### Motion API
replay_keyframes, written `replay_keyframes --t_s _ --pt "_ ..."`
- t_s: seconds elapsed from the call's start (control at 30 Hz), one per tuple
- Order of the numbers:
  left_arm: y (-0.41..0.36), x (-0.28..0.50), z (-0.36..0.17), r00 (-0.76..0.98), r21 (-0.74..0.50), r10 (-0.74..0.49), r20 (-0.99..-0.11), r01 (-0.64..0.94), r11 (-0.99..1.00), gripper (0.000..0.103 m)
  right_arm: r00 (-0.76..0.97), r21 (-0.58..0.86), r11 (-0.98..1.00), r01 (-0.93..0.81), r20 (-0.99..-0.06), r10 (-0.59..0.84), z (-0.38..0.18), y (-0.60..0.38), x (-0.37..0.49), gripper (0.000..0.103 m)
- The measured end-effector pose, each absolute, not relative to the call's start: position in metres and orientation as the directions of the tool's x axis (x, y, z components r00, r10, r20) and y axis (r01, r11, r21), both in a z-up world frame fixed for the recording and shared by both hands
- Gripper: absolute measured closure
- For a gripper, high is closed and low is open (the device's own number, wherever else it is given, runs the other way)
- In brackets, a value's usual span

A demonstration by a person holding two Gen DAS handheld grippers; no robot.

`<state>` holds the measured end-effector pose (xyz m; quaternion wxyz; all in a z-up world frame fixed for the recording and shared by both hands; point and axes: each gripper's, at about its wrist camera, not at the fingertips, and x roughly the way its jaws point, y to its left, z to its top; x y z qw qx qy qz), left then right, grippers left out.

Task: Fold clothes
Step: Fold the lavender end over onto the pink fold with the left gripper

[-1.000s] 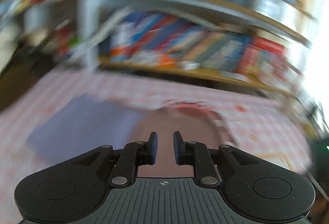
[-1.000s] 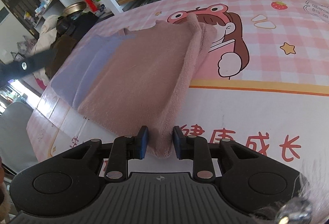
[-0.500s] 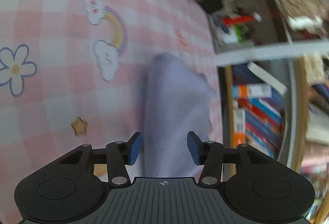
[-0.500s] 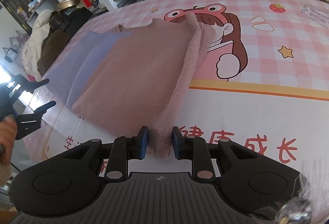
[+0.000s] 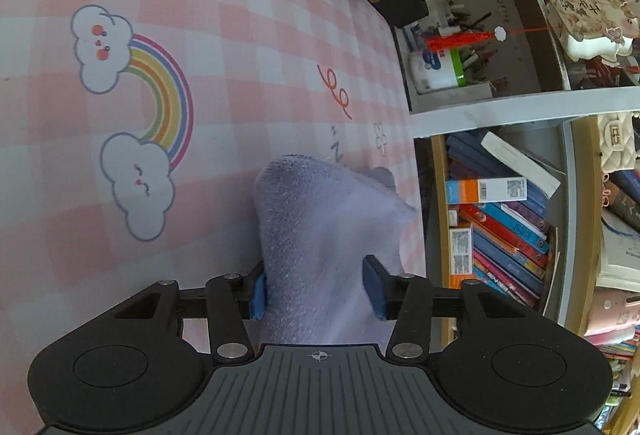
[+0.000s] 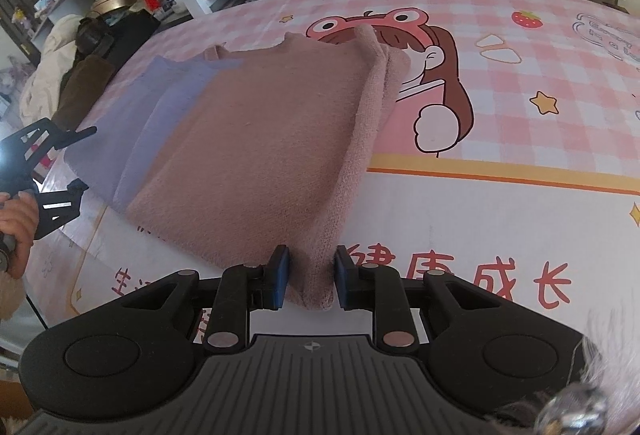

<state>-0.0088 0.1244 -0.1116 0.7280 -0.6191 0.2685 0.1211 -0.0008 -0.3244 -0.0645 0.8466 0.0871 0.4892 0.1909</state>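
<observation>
The sweater [image 6: 256, 139], soft, limp knit, probably light, lies half-folded on the pink mat [image 6: 500, 219]. Right gripper [image 6: 307, 277] pinches its near corner; left gripper [image 5: 316, 289] gapes around the lilac end, best gripped at corners

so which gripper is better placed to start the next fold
Left, probably. The left gripper sits open astride the lilac edge, ready to pinch and lift. The right gripper is clamped on the pink corner, anchoring it.

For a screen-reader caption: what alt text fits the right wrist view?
The right claw closes on the near corner of a folded pink sweater lying over lavender cloth on a pink cartoon mat.
</observation>
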Motion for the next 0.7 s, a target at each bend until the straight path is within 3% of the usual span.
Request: replay_keyframes --t_s 0.03,0.1,0.2,0.4,0.7 --pt "0.125 -0.008 -0.112 0.826 -0.836 -0.157 -0.541 -0.508 0.207 0.062 0.449 0.333 0.913 -0.234 -0.796 0.405 -0.064 -0.324 -0.001 0.082" --pt "0.125 -0.005 -0.114 0.814 -0.823 -0.157 -0.560 -0.523 0.224 0.082 0.451 0.330 0.916 -0.230 -0.798 0.400 -0.064 -0.323 -0.001 0.082" --pt "0.125 -0.005 -0.113 0.810 -0.818 -0.161 -0.564 -0.520 0.246 0.092 0.454 0.331 0.916 -0.225 -0.796 0.399 -0.064 -0.322 -0.002 0.082" --pt "0.104 0.001 -0.062 0.852 -0.808 -0.179 -0.491 -0.370 0.458 0.095 0.457 0.351 0.910 -0.220 -0.787 0.414 -0.065 -0.325 -0.003 0.082" --pt "0.003 0.004 0.026 0.873 -0.635 -0.272 -0.405 -0.055 0.771 0.095 0.458 0.376 0.889 -0.261 -0.763 0.456 -0.068 -0.333 -0.002 0.081"
